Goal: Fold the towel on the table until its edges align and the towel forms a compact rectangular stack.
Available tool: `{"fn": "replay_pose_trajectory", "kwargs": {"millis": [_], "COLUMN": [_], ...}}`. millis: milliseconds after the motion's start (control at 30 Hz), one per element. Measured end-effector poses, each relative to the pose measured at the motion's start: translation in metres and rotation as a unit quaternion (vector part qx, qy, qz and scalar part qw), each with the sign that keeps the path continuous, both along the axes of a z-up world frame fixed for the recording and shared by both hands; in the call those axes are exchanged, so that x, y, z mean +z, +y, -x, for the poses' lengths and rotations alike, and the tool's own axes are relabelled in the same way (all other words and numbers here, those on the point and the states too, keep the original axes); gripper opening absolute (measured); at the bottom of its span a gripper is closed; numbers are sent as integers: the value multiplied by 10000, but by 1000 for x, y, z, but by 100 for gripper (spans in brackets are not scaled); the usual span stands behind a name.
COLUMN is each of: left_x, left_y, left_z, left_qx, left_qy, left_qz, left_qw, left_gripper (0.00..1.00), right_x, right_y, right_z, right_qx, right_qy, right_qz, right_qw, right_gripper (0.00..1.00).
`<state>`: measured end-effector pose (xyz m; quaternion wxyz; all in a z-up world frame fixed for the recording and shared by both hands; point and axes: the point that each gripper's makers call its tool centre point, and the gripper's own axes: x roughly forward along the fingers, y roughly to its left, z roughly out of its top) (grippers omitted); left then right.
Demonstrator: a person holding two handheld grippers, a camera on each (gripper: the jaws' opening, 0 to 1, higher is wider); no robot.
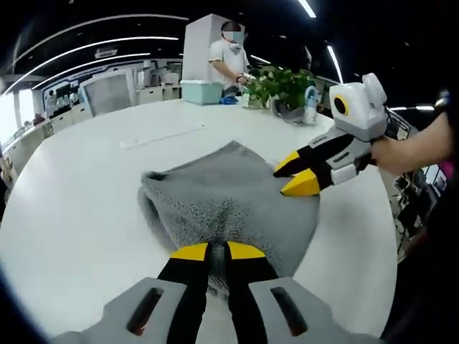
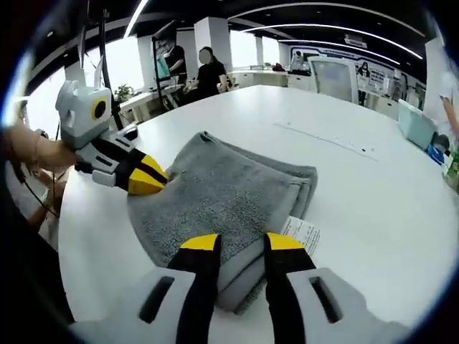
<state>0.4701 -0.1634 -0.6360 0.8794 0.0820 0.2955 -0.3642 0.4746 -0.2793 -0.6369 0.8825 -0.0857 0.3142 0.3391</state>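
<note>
Towel (image 2: 215, 193): grey, folded on table (image 2: 358, 193). Our left gripper (image 1: 216, 252) pinches its near edge, anchoring the fold; right gripper (image 2: 240, 244) hovers spread above the layered edge.

Left tool (image 1: 217, 251) pinched shut, right tool (image 2: 242, 242) parted

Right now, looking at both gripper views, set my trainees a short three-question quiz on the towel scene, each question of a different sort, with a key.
1. True or false: the grey towel lies spread out in a single layer.
2. Multiple choice: the white care label sticks out from the towel (A) near the right gripper, (B) near the left gripper, (C) under the potted plant.
3. Fill in: the towel rests on a ____ table.

Key: 1 false; 2 A; 3 white.
</note>
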Motion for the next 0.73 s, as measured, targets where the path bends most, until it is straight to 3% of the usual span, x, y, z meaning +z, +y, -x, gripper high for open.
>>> {"fn": "replay_pose_trajectory", "kwargs": {"millis": [167,267,333,400,500,567,600,633,667,700,733], "left_x": [1,6,17,33,50,65,74,80,88,98,105], "left_y": [-1,2,2,4,8,16,22,28,34,46,54], "left_z": [0,3,7,16,36,52,60,65,71,79,85], "left_qx": [174,433,784,755,772,954,1149,1299,1423,1675,1824], "left_qy": [108,146,209,-185,-500,-828,-993,-1121,-1343,-1601,-1781], "left_qz": [-12,140,518,468,486,587,739,808,835,779,744], "left_qw": [9998,9989,9954,9959,9946,9903,9856,9818,9771,9697,9641], "left_gripper": [9,12,21,30,40,52,61,70,82,89,95], "right_x": [1,11,28,58,86,96,100,102,102,106,110], "right_y": [-2,0,0,-1,-29,-52,-62,-71,-88,-95,-102], "right_z": [-4,-1,-2,-2,2,8,10,13,20,22,28], "right_qx": [101,127,24,-92,-320,-606,-747,-893,-1026,-1123,-1045], "right_qy": [-15,19,-181,-534,-1103,-1282,-1320,-1313,-1230,-1303,-1329], "right_qz": [-199,-545,-892,-1516,-1513,-1516,-1614,-1702,-1703,-1818,-1781], "right_qw": [9997,9984,9958,9870,9818,9782,9752,9725,9723,9682,9694], "right_gripper": [22,25,38,54,68,84,94,97,97,99,100]}}
